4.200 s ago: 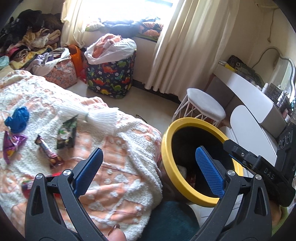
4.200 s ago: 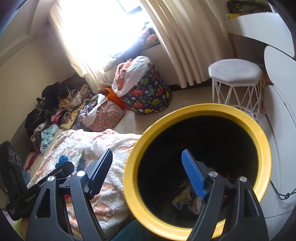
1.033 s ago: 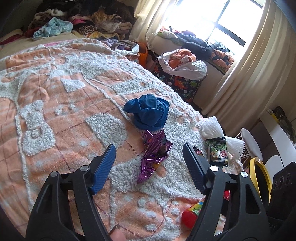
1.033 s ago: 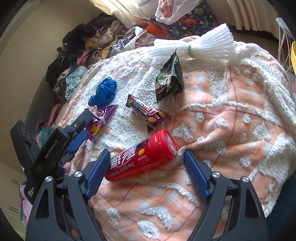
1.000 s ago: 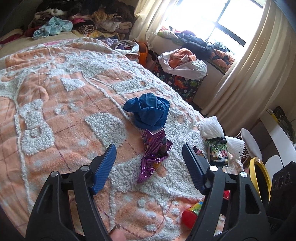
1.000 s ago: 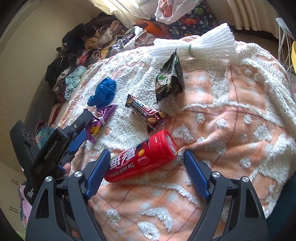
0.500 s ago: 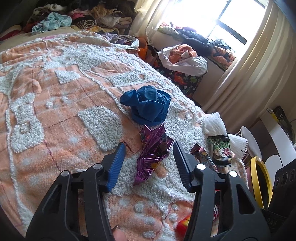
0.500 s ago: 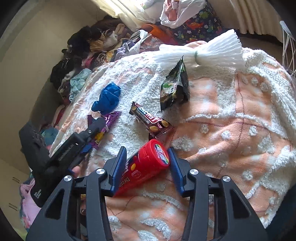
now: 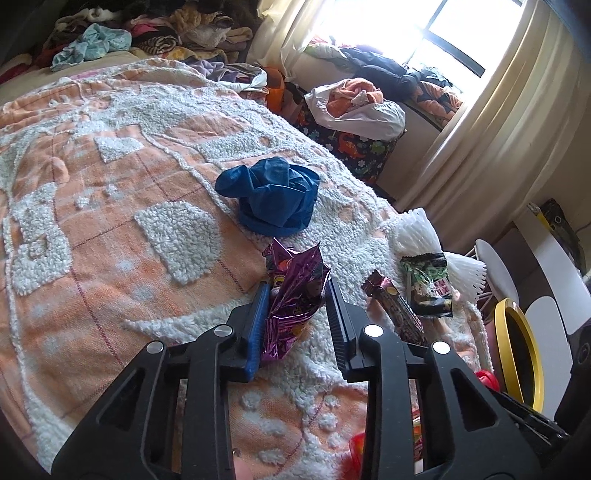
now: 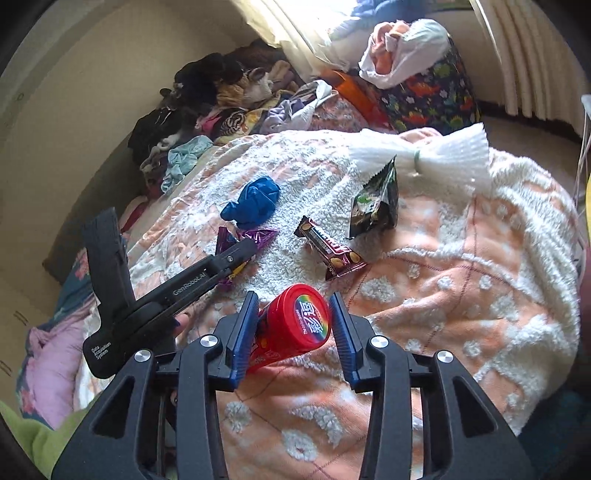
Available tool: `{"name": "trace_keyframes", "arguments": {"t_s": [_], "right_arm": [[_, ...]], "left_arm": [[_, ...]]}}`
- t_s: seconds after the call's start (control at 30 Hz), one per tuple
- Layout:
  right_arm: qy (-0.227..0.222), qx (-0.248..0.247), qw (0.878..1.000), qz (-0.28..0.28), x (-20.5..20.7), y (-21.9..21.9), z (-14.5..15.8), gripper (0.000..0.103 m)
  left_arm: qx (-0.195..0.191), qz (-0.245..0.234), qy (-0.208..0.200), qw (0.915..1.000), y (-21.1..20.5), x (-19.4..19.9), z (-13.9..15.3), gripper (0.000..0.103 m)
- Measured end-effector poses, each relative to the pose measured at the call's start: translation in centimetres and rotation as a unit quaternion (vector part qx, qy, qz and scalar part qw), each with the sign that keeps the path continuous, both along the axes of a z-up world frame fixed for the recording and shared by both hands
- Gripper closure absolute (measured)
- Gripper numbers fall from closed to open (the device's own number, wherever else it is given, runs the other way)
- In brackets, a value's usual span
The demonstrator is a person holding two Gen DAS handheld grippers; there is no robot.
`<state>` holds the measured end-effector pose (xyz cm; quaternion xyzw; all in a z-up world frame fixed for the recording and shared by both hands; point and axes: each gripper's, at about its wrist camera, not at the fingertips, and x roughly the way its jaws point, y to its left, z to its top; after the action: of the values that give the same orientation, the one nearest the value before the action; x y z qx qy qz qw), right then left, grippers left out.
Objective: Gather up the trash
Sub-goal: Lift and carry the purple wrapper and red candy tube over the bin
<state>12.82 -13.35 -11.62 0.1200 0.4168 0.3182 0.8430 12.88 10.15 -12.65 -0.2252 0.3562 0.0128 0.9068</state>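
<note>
A crumpled purple wrapper (image 9: 295, 295) lies on the orange-and-white blanket (image 9: 110, 229). My left gripper (image 9: 297, 286) straddles it, jaws closing, both pads touching its sides. My right gripper (image 10: 293, 297), jaws also closing, grips a red canister (image 10: 299, 325) by its capped end, which is tilted up off the blanket. Beyond lie a blue crumpled bag (image 9: 273, 195), a brown chocolate-bar wrapper (image 10: 328, 249), a dark green snack bag (image 10: 376, 203) and a white foam net (image 10: 424, 155). The yellow-rimmed bin (image 9: 517, 350) stands past the bed's right edge.
Piles of clothes (image 9: 155, 29) line the far side of the bed. A dinosaur-print hamper (image 9: 351, 147) stuffed with laundry sits under the curtained window. A white stool (image 9: 495, 269) and white furniture (image 9: 554, 266) stand near the bin.
Both grippers have narrowed from wide open. The left has closed in on the purple wrapper. The right has closed on the red canister and raised it, its cap end now tipped up.
</note>
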Motion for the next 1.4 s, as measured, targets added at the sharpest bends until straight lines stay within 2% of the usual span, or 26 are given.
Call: {"name": "trace_keyframes", "arguments": {"t_s": [0.57, 1.4], "right_arm": [[-0.050, 0.005, 0.999, -0.015, -1.3, -3.3, 2.5, 0.067], [-0.072, 0.037, 0.992, -0.093, -1.6, -11.1, 4.2, 0.068]], "left_arm": [[0.015, -0.038, -0.030, 0.9987, -3.7, -0.4, 3.4, 0.080], [0.043, -0.088, -0.055, 0.9937, -9.8, -0.5, 6.7, 0.080]]}}
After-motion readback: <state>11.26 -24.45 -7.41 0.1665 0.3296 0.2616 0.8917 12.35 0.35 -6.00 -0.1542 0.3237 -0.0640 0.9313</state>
